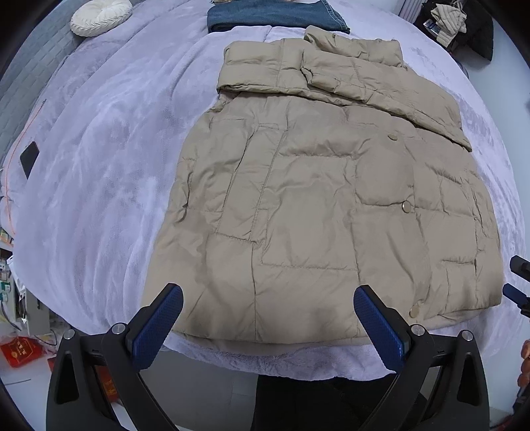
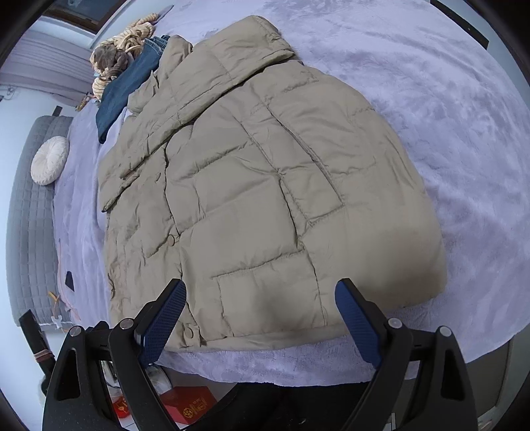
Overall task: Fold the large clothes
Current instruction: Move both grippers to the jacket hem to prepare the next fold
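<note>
Beige coat hem at bed edge

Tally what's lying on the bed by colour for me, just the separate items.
Beige: 1, the puffer jacket
Blue: 1, the folded jeans
White: 1, the round cushion
Black: 1, the phone
Total: 4

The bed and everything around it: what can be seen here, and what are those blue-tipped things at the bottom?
puffer jacket: one, beige, flat on the bed, sleeves folded across the chest
blanket: one, lilac, fleecy, covering the bed
jeans: one pair, blue, folded beyond the jacket's collar
round cushion: one, cream, by the grey headboard
phone: one, black, near the bed's edge
red box: one, on the floor
left gripper: black, blue fingers, open above the hem
right gripper: same, open above the hem
</note>
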`<state>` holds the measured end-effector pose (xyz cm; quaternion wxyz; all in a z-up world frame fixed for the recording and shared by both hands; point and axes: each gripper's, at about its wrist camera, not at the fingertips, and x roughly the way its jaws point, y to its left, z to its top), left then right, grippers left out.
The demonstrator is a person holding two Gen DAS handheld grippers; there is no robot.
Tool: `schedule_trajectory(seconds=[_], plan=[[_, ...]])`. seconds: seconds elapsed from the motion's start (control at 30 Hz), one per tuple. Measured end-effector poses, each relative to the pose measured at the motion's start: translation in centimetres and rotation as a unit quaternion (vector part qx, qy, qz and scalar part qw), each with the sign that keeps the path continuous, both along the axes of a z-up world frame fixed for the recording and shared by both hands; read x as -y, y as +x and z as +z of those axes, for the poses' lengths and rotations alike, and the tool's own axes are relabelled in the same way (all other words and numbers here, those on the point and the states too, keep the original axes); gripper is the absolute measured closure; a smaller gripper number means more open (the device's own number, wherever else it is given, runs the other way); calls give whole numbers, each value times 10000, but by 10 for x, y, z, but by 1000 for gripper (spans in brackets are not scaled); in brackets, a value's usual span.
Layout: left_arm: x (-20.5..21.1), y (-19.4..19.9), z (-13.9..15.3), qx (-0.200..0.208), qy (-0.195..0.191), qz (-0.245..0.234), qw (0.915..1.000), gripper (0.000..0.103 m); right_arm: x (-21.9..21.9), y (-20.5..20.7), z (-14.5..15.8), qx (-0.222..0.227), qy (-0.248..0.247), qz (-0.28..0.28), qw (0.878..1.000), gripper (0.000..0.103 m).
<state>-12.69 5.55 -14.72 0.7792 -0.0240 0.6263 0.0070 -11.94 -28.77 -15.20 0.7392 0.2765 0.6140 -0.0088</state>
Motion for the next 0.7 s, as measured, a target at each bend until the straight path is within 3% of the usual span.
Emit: schedule_trajectory(seconds=[0.23, 0.4, 0.57, 0.7], plan=[[-27, -12, -21, -200, -501, 176, 9984, 0, -3, -22, -10, -8, 30, -216, 9998, 0], [-54, -21, -35, -328, -1035, 435, 9931, 0, 11, -38, -27, -218, 444, -685, 9964, 0], [-82, -33, -58, -639, -2128, 829, 9715, 0, 28, -54, -46, -381, 871, -1234, 9878, 0], [-88, -41, -79, -887, -2522, 1029, 9581, 0, 37, -65, -63, -450, 1279, -1667, 9766, 0]])
